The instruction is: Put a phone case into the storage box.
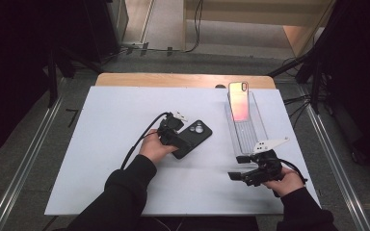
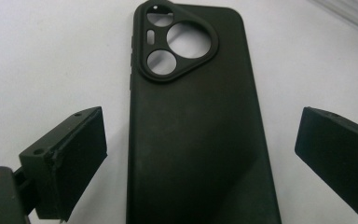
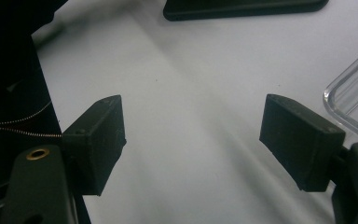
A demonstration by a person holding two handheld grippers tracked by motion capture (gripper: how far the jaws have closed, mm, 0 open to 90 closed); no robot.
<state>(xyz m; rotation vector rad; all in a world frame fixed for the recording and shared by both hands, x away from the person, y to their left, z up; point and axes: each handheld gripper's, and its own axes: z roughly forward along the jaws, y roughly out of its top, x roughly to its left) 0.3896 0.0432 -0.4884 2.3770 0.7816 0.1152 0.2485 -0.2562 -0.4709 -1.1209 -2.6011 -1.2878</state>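
- I am at the approach step: my left gripper [image 2: 200,154] has its jaws spread to either side of the black phone case [image 2: 196,126], not touching it.
- The case lies flat, camera cut-outs up, on the white tabletop [image 1: 106,120], left of the clear tray [image 1: 247,130] that props up a pinkish phone [image 1: 238,101].
- My right gripper [image 3: 193,135] hovers over bare tabletop near the tray, jaws spread and empty.
- Next, I judge, I must close squarely on the case's long edges.

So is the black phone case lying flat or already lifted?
Flat: black phone case lies on the white table, between the left gripper's open jaws, untouched.
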